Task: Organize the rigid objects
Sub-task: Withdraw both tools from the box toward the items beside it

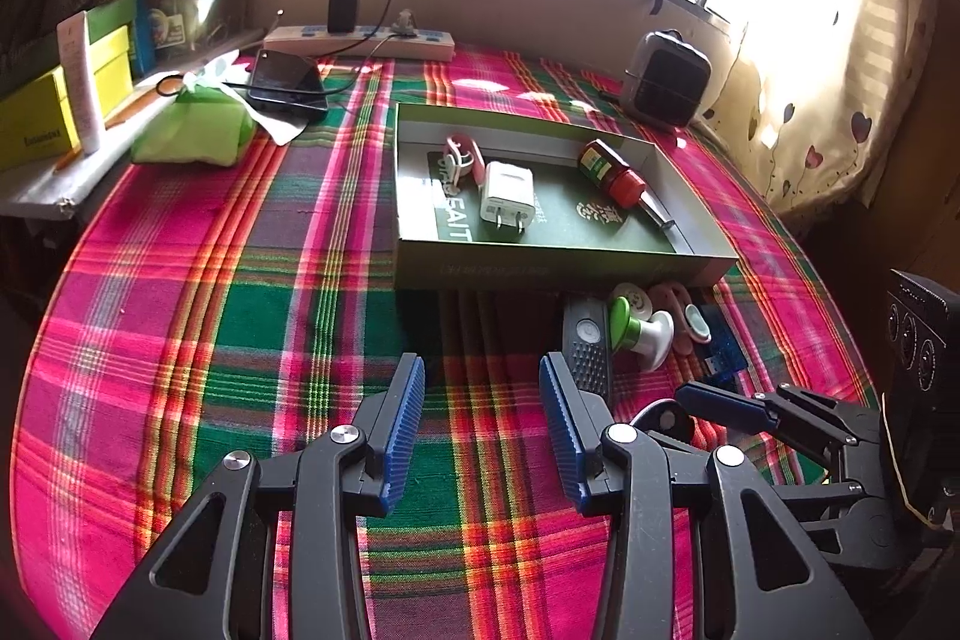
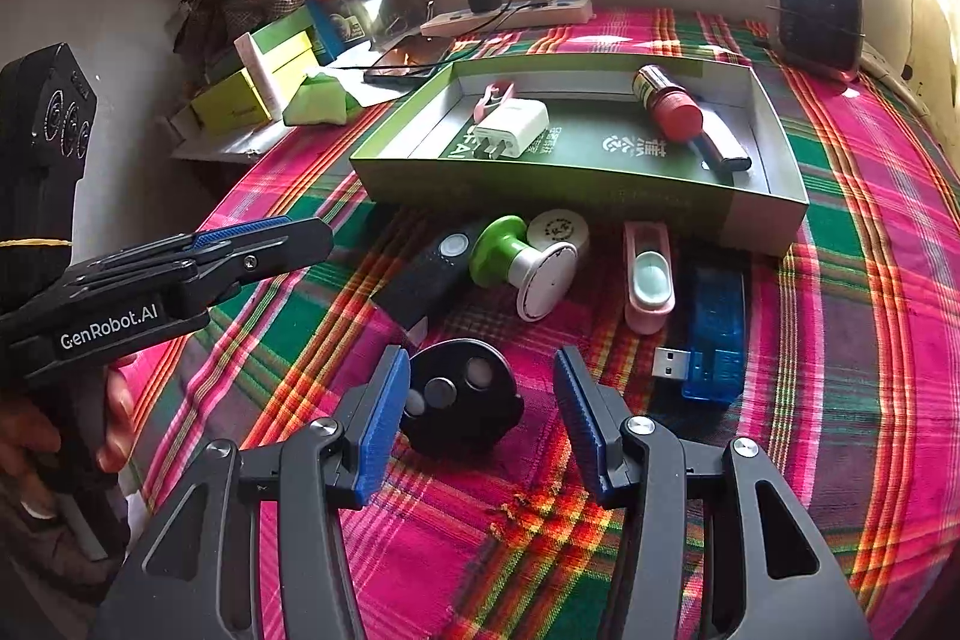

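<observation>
The right gripper (image 2: 480, 424) hangs low over the plaid cloth (image 2: 840, 280) with its jaws apart, and a round black key fob (image 2: 462, 400) lies between them, close against the left blue pad and with a gap still showing on the right side; nothing is clamped yet. The fob is the nearest of the loose things that lie in front of the green box (image 2: 540, 184), so it looks like the next piece to go in. Judging by its look, it is a small, hard plastic shell, light and stiff, with smooth curved edges that could slip out of a grip set too high. The best hold seems to be across its widest part, low on the rim and level, so the ribbed pads bite the sides and not the raised buttons. Beyond it lie a black remote (image 2: 432, 274), a green and white stamp (image 2: 522, 268), a pink clip (image 2: 648, 274) and a blue USB stick (image 2: 708, 334), all near one another, so a straight lift should keep the fingers from knocking them. The box already holds a white charger plug (image 1: 507, 196), a red-capped bottle (image 1: 612, 172) and a pink thing at its far left. The left gripper (image 1: 480, 400) hovers to the left with its jaws wide apart and empty, over bare cloth just beside the remote.
</observation>
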`<state>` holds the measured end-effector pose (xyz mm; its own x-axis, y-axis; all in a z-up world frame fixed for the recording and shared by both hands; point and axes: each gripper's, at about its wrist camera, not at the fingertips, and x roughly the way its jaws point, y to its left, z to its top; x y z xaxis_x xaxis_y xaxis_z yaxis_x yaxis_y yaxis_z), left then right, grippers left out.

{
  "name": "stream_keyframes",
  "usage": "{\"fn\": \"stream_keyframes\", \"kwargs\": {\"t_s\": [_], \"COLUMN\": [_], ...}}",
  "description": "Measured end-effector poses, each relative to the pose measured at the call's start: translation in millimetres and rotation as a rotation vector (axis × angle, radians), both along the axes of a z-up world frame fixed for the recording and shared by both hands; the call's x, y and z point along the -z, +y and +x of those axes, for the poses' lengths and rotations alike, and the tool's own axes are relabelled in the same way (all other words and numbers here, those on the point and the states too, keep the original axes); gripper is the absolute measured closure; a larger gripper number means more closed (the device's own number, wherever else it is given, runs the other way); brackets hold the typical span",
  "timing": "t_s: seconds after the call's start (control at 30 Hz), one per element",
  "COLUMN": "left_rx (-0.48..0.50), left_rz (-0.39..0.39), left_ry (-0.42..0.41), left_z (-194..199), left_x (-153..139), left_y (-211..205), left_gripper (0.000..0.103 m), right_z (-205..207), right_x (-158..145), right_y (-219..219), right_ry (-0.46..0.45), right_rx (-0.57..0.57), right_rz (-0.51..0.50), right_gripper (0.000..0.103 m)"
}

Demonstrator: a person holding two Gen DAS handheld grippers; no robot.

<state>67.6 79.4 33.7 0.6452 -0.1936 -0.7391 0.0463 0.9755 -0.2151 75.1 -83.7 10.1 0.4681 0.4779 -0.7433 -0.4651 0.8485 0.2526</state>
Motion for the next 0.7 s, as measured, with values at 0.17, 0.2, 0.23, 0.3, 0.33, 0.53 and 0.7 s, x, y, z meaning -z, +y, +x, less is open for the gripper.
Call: {"fn": "stream_keyframes", "kwargs": {"t_s": [0.17,0.2,0.23,0.3,0.33,0.53,0.7], "left_rx": [-0.002,-0.002,-0.002,-0.002,-0.002,0.003,0.007], "left_rz": [-0.01,-0.011,-0.013,-0.016,-0.017,-0.018,-0.017], "left_ry": [0.007,0.008,0.01,0.012,0.014,0.024,0.03], "left_z": [0.8,1.3,1.6,2.2,2.5,4.1,5.4], "left_x": [2.9,3.4,4.0,5.2,5.9,8.6,10.1], "left_y": [2.0,2.5,2.9,3.4,3.6,3.0,0.8], "left_gripper": [0.064,0.064,0.064,0.064,0.064,0.064,0.064], "right_z": [0.1,0.1,-0.1,0.2,0.4,-1.1,-1.8], "right_x": [4.5,4.9,5.0,5.6,5.6,5.6,5.2], "right_y": [4.5,4.9,5.3,5.5,5.6,9.9,10.5], "right_ry": [0.009,0.008,0.004,0.002,0.002,-0.02,-0.027], "right_rx": [-0.011,-0.013,-0.013,-0.011,-0.011,-0.019,-0.023], "right_rz": [-0.007,-0.007,-0.008,-0.007,-0.006,-0.029,-0.037], "right_gripper": [0.052,0.052,0.052,0.052,0.052,0.052,0.055]}}
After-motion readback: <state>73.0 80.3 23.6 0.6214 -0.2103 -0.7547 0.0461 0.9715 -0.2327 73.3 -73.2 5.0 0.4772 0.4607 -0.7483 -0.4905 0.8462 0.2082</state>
